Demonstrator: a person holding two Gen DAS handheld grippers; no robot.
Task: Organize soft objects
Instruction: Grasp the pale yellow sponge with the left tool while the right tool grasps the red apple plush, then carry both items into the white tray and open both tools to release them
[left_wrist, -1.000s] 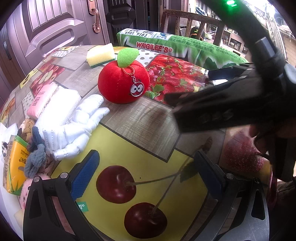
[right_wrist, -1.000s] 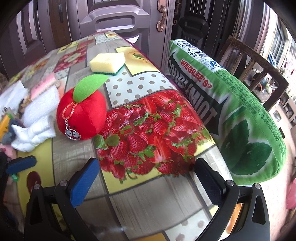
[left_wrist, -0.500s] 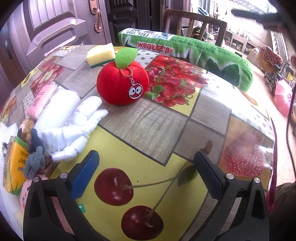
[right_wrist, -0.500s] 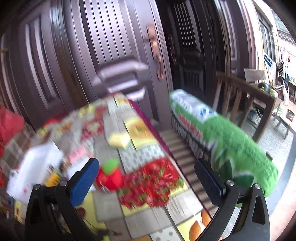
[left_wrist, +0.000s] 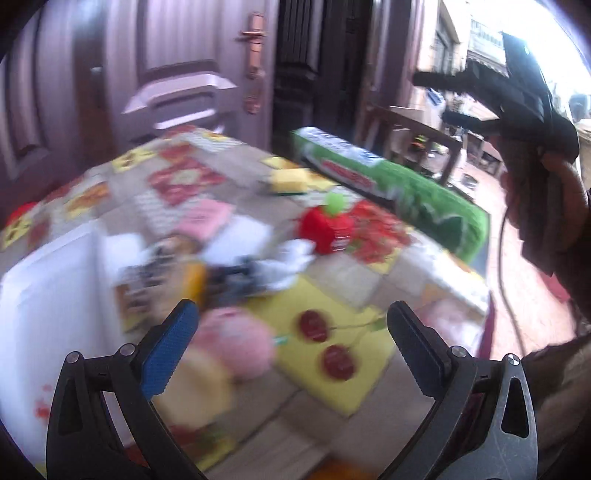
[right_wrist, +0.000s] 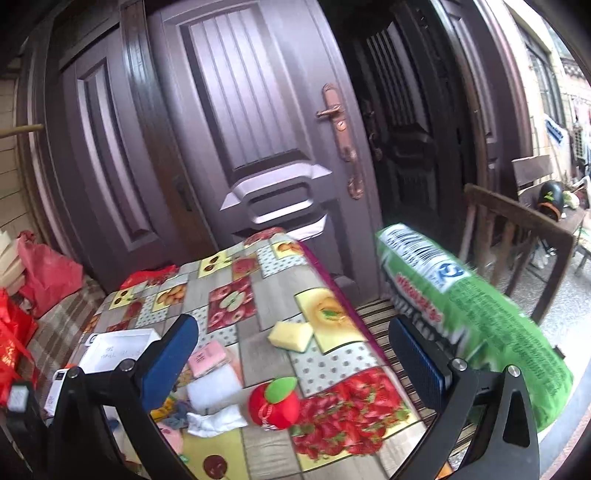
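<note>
A red apple plush (right_wrist: 273, 404) with a green leaf sits on the fruit-print tablecloth (right_wrist: 236, 280), beside a white glove (right_wrist: 216, 421), a white fluffy pad (right_wrist: 214, 387) and a pink pack (right_wrist: 207, 358). A yellow sponge (right_wrist: 291, 336) lies farther back. A long green pillow (right_wrist: 472, 325) lies along the table's right side. My right gripper (right_wrist: 293, 363) hangs open and empty high above the table. My left gripper (left_wrist: 291, 347) is open and empty too, above the apple plush (left_wrist: 325, 230), the glove (left_wrist: 284, 266) and a pink plush (left_wrist: 236, 347). This view is blurred.
A white box (right_wrist: 114, 349) stands at the table's left. Red bags (right_wrist: 48, 273) lie on the left, a dark door (right_wrist: 258, 147) is behind the table, and a wooden chair (right_wrist: 517, 229) is behind the pillow. A hand holds the right gripper (left_wrist: 517, 96) at upper right.
Both grippers have risen and pulled back from the table, so more of it shows. The right one lifted first; the left view is now blurred by motion. Both stay open.
</note>
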